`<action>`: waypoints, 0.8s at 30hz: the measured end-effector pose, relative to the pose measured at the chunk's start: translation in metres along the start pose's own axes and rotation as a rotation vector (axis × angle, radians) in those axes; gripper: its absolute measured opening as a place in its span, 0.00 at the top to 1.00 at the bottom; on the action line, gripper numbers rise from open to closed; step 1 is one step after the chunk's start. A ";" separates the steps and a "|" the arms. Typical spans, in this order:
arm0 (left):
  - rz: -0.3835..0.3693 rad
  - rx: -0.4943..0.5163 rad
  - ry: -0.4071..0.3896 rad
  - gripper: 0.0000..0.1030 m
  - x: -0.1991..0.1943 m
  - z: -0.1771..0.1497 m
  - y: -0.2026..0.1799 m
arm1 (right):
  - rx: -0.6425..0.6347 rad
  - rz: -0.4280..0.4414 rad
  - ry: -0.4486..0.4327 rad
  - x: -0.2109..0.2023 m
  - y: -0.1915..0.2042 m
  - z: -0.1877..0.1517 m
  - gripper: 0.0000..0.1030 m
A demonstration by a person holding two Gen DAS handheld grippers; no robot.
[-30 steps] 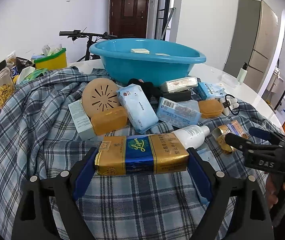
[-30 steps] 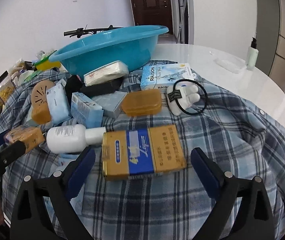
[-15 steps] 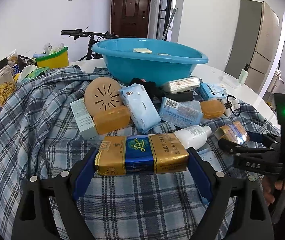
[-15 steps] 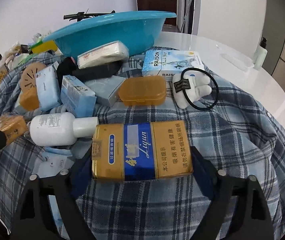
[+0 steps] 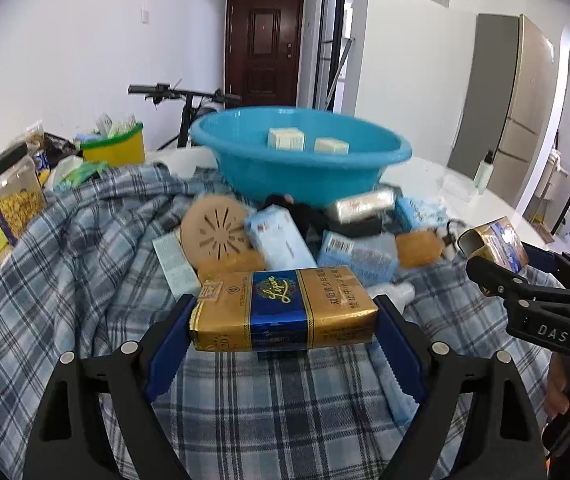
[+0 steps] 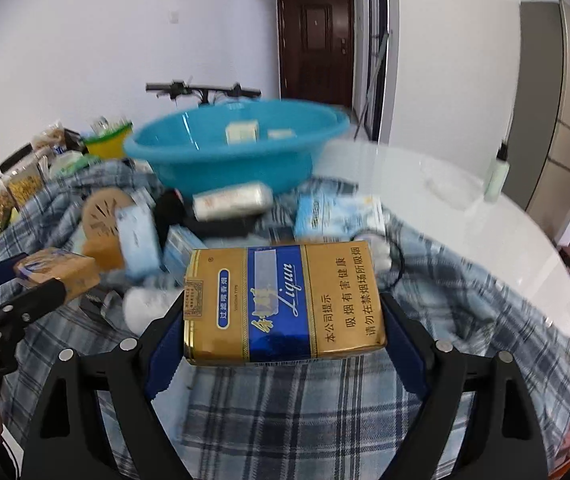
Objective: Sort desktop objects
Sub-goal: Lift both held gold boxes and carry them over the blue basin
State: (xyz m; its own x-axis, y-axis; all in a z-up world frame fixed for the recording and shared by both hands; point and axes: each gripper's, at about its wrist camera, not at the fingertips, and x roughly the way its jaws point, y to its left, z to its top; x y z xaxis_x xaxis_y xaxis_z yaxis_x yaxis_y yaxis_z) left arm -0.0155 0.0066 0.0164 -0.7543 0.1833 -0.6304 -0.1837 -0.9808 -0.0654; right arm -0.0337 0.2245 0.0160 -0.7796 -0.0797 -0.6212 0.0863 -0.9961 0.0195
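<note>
In the blue basin [image 5: 305, 164], two pale boxes [image 5: 286, 138].

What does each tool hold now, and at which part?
The left tool grips a gold and blue cigarette pack by its two short ends. The right tool grips a second cigarette pack likewise.

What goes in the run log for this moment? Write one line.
left tongs: shut on left pack | right tongs: shut on right pack | basin: two small boxes inside
</note>
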 end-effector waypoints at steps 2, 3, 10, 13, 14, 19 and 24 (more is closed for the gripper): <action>0.005 -0.001 -0.029 0.14 -0.007 0.008 0.000 | 0.000 0.007 -0.045 -0.011 0.002 0.008 0.16; 0.009 0.000 -0.054 0.14 -0.013 0.013 0.000 | -0.001 0.009 -0.069 -0.017 0.004 0.012 0.16; 0.050 0.041 -0.281 0.14 -0.064 0.049 -0.009 | -0.032 0.001 -0.276 -0.063 0.018 0.046 0.16; 0.055 0.050 -0.368 0.14 -0.086 0.059 -0.011 | -0.031 0.012 -0.374 -0.086 0.022 0.056 0.16; 0.065 0.053 -0.406 0.14 -0.094 0.061 -0.012 | -0.029 0.018 -0.406 -0.094 0.023 0.059 0.16; 0.080 0.062 -0.471 0.14 -0.116 0.067 -0.013 | -0.046 0.018 -0.523 -0.125 0.031 0.065 0.15; 0.054 0.048 -0.467 0.14 -0.125 0.069 -0.008 | -0.073 0.019 -0.551 -0.132 0.038 0.068 0.15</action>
State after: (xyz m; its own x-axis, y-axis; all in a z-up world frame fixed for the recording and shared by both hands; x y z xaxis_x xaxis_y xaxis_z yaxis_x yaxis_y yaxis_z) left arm 0.0364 -0.0033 0.1494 -0.9645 0.1528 -0.2153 -0.1565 -0.9877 0.0004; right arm 0.0304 0.1947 0.1524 -0.9849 -0.1252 -0.1196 0.1308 -0.9906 -0.0400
